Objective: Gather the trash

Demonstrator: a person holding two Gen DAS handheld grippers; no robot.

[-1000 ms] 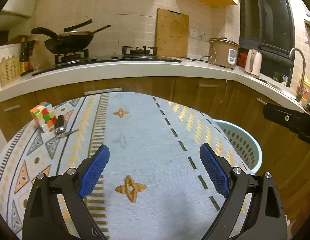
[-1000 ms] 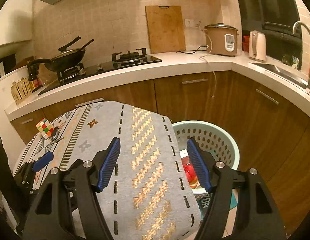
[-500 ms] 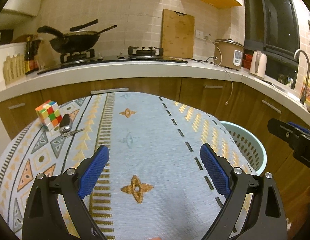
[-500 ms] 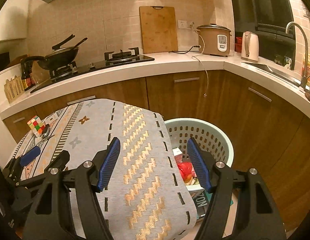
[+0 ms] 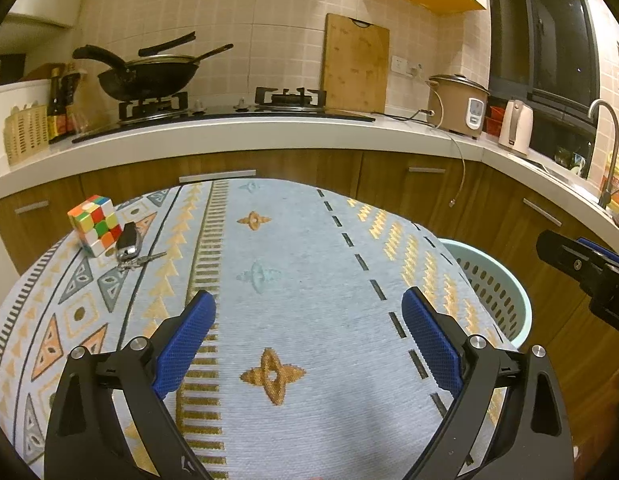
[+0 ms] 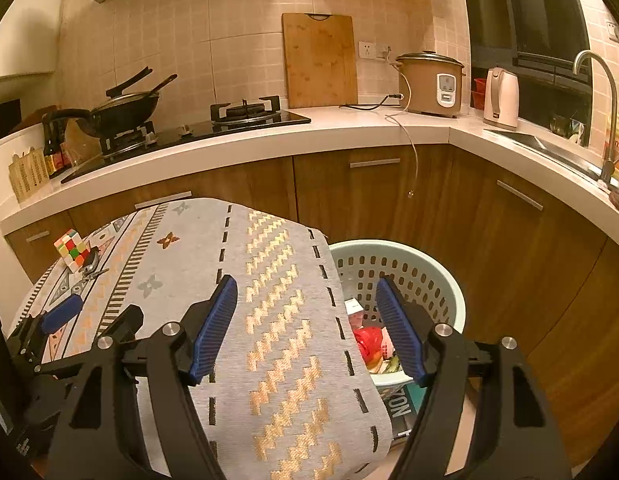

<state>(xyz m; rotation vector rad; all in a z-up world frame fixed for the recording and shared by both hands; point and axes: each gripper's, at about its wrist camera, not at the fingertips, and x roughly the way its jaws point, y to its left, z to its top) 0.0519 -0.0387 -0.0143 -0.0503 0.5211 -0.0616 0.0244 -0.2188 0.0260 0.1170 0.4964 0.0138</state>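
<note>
A pale green perforated basket (image 6: 437,276) stands on the floor at the table's right edge; it also shows in the left wrist view (image 5: 497,292). Inside it lie red trash (image 6: 365,340) and a small carton (image 6: 354,307). My right gripper (image 6: 305,304) is open and empty, held above the table's right edge and the basket. My left gripper (image 5: 308,310) is open and empty above the patterned tablecloth (image 5: 293,288). The left gripper also shows at the left of the right wrist view (image 6: 61,312). The right gripper's arm shows at the right of the left wrist view (image 5: 581,264).
A colourful puzzle cube (image 5: 95,224) and a car key (image 5: 127,242) lie at the table's far left. A book (image 6: 401,404) lies under the basket. Behind runs a counter (image 5: 269,132) with a wok, stove, cutting board, rice cooker and kettle.
Both grippers have drawn back and risen slightly, so the table and basket look a little farther off. Both stay open and empty.
</note>
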